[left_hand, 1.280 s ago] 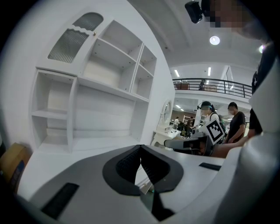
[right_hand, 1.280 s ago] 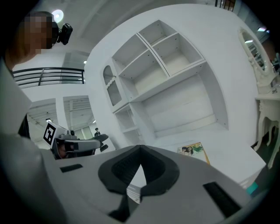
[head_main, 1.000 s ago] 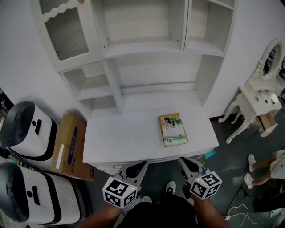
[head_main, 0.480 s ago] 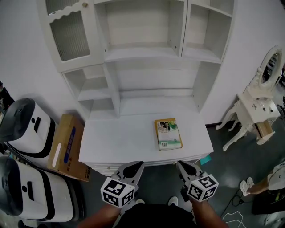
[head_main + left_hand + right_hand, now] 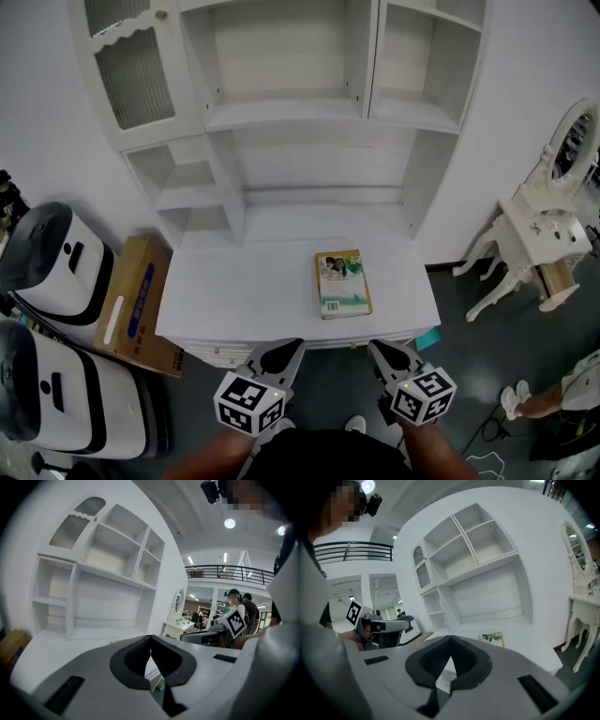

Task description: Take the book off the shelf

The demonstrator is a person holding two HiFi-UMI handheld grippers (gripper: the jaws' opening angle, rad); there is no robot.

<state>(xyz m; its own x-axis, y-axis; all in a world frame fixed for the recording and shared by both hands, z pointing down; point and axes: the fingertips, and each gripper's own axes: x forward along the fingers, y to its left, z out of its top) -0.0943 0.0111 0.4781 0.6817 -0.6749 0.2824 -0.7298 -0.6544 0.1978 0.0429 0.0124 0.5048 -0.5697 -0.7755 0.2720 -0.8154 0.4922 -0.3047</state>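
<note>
The book [image 5: 342, 283], with a green and yellow cover, lies flat on the white desk top [image 5: 244, 291] under the empty white shelf unit [image 5: 281, 112]. In the right gripper view the book [image 5: 491, 638] shows just beyond the jaws. My left gripper [image 5: 287, 349] is held in front of the desk's front edge, shut and empty, and its tips meet in its own view [image 5: 150, 637]. My right gripper [image 5: 379, 348] hangs beside it, below the book, also shut with nothing held [image 5: 450, 638]. Neither touches the book.
A cardboard box [image 5: 136, 305] stands left of the desk, with two white machines [image 5: 47, 262] beside it. A white dressing table with a mirror [image 5: 548, 225] stands at the right. A person's shoe [image 5: 514, 401] shows on the dark floor at the lower right.
The head view has pulled back and shifted: the desk looks smaller and the book sits further left. Both grippers stay shut in front of the desk edge.
</note>
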